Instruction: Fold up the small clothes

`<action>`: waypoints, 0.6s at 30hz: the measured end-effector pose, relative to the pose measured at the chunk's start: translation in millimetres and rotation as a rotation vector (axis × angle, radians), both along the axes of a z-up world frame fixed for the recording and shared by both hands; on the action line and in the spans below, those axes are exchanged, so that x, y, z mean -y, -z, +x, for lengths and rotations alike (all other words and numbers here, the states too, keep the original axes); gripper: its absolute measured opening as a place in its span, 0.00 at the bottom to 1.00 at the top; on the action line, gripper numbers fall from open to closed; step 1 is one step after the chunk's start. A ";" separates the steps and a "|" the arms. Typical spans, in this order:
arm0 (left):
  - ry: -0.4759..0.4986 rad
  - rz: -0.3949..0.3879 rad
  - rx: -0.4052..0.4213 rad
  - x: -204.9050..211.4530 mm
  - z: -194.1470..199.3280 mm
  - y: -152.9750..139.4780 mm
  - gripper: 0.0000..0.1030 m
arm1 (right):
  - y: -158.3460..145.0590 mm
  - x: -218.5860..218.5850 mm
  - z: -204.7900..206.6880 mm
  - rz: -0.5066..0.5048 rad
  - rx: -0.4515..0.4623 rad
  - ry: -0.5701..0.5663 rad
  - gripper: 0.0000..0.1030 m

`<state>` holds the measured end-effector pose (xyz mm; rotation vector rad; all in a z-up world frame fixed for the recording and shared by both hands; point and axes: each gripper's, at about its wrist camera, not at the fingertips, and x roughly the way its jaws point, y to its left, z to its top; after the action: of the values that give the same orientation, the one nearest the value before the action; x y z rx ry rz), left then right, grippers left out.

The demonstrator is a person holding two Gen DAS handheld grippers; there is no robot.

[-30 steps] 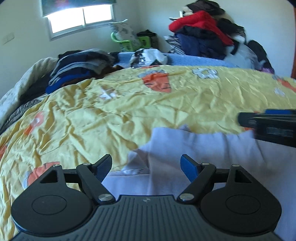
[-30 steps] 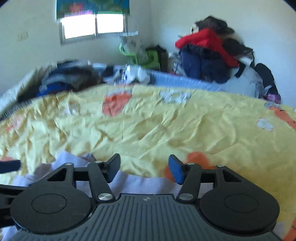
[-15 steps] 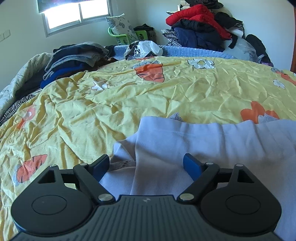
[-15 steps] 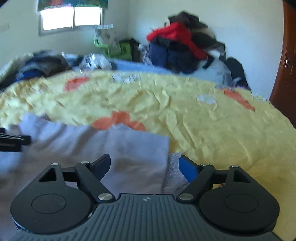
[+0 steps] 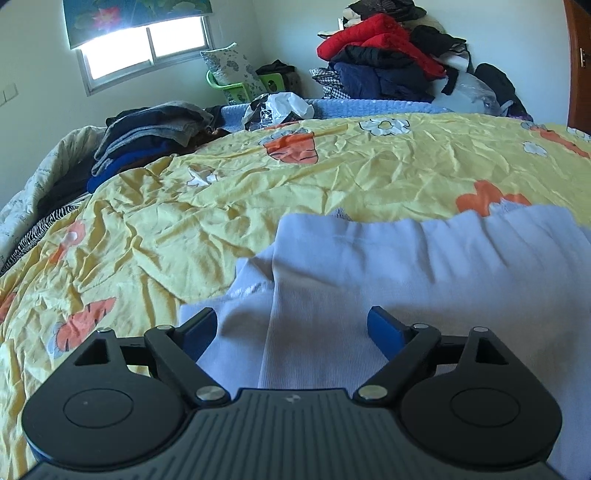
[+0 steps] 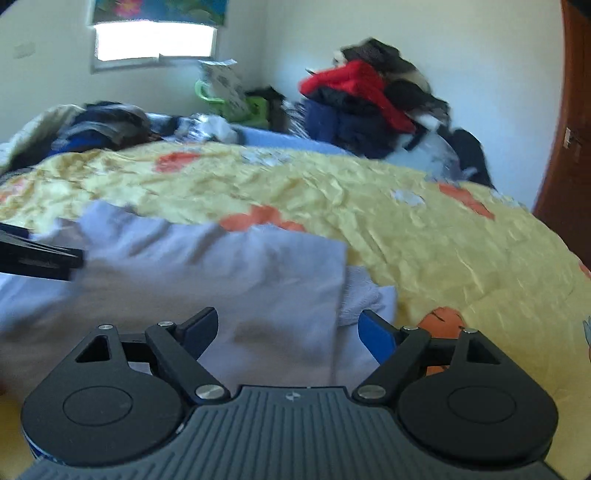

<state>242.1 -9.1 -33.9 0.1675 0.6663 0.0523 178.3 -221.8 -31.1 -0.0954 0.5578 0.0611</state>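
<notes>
You're facing a bed (image 5: 332,177) under a crumpled yellow sheet with orange and white prints. Daylight pours through the window (image 5: 144,48) in the pale far wall, a flowered blind (image 5: 133,14) half down. Your right shows a brown wooden door (image 6: 569,147).

Left gripper (image 5: 291,326) and right gripper (image 6: 288,328) both hold their jaws wide apart.

No readable text, label, brand or number shows in either wrist view
</notes>
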 end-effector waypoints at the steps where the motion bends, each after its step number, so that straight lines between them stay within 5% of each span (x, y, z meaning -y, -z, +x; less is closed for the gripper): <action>1: 0.001 -0.003 -0.001 -0.4 -2.8 0.7 0.87 | -1.1 -3.8 -7.6 -0.004 0.004 -0.026 0.83; 6: 0.009 -0.011 -0.008 -1.8 -13.8 2.9 0.87 | 9.4 -15.4 -14.2 -0.098 -0.066 -0.045 0.83; 18: -0.004 -0.060 -0.003 -8.5 -37.6 8.8 0.89 | 7.6 -13.8 -33.6 0.022 -0.067 -0.021 0.84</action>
<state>204.5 -0.7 -42.7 0.1086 0.6708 0.0363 144.7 -207.9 -38.7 -0.0783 0.6227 0.0914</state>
